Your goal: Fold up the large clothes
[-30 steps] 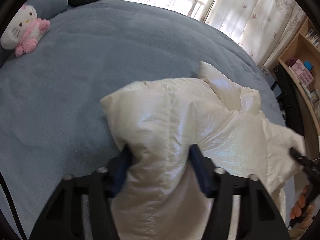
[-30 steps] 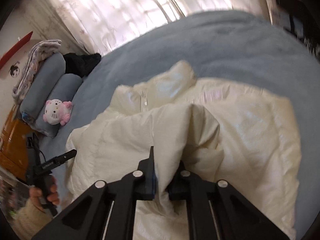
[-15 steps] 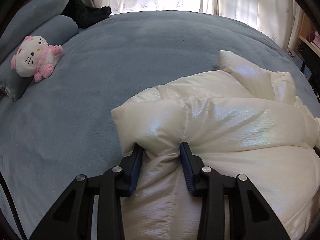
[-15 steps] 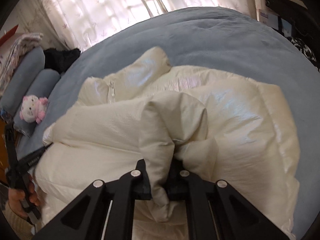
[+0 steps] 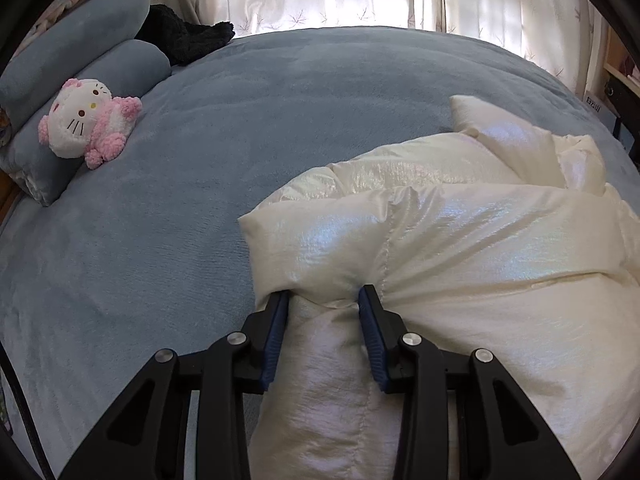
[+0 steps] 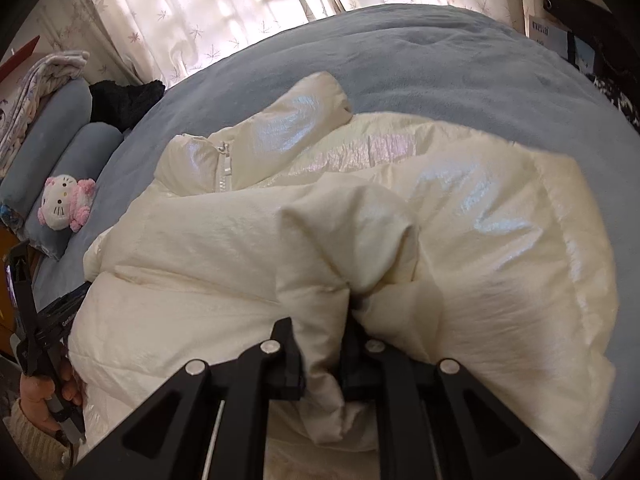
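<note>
On the bed point(image 5: 280, 128) I've one jacket point(image 5: 460, 240) fold laid over, left claw point(image 5: 323, 300) and right claw point(image 6: 320, 344) both clamped on it, the right just easing, more folds remaining.

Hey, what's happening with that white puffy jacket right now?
Left gripper and right gripper each pinch a jacket fold; right jaws just easing open. Bed ahead unobstructed.
</note>
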A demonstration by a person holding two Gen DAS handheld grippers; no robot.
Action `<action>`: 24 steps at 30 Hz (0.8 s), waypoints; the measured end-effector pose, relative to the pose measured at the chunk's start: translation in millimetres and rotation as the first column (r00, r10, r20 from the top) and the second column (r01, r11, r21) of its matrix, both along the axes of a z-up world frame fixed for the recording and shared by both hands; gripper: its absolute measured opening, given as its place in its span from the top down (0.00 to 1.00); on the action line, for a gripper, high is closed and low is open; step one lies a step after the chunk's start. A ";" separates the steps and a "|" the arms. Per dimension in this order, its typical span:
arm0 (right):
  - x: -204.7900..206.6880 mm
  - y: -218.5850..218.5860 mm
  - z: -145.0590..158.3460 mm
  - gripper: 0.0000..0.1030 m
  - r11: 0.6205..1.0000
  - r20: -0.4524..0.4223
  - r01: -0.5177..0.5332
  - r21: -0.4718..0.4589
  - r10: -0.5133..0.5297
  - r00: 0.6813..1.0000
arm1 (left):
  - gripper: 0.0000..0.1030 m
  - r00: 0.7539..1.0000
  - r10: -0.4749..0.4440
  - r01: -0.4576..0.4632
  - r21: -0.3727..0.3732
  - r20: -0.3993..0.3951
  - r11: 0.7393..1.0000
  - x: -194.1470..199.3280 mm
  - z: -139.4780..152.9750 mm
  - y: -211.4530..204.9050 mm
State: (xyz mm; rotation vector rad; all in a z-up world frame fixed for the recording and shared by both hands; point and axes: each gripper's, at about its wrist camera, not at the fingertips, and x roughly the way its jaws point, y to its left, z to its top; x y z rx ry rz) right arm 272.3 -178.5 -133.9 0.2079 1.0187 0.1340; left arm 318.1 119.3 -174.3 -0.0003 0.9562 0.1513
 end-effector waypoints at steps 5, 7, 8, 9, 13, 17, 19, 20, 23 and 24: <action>-16.9 -12.1 42.8 0.85 0.999 0.045 0.029 -0.015 -0.028 0.999 | 0.65 0.999 -0.022 0.024 -0.046 0.031 0.999 -17.2 30.7 -2.2; -28.8 -15.4 63.1 0.83 0.998 0.114 0.061 -0.019 -0.058 0.992 | 0.65 0.997 -0.038 0.041 -0.049 0.063 0.998 -24.4 48.5 -9.3; -32.8 -15.0 69.9 0.83 0.997 0.138 0.072 -0.023 -0.068 0.988 | 0.65 0.995 -0.049 0.054 -0.055 0.083 0.997 -27.1 57.4 -14.5; -36.1 -11.8 76.5 0.83 0.998 0.165 0.069 -0.014 -0.065 0.984 | 0.65 0.993 -0.061 0.068 -0.064 0.102 0.996 -29.5 64.5 -20.4; -30.0 18.0 82.8 0.83 0.999 0.203 -0.005 0.036 -0.002 0.979 | 0.65 0.981 -0.123 0.141 -0.121 0.147 0.983 -31.3 82.8 -59.4; -4.0 54.4 64.6 0.83 0.999 0.189 -0.036 0.011 0.033 0.981 | 0.66 0.975 -0.167 0.187 -0.142 0.144 0.972 -17.9 71.7 -106.5; 10.9 66.2 49.7 0.82 0.999 0.173 -0.036 0.000 0.036 0.984 | 0.67 0.979 -0.168 0.186 -0.162 0.118 0.969 -7.7 59.3 -120.2; 18.1 68.9 41.6 0.82 0.999 0.162 -0.035 -0.010 0.036 0.986 | 0.67 0.981 -0.164 0.180 -0.174 0.103 0.968 -2.3 52.2 -124.9; 30.1 61.7 20.4 0.82 0.998 0.132 -0.004 -0.067 0.013 0.991 | 0.67 0.986 -0.142 0.154 -0.149 0.089 0.977 8.4 32.2 -130.8; 33.3 56.1 13.7 0.83 0.997 0.124 0.005 -0.078 0.005 0.992 | 0.67 0.986 -0.140 0.151 -0.134 0.088 0.979 11.3 27.2 -130.4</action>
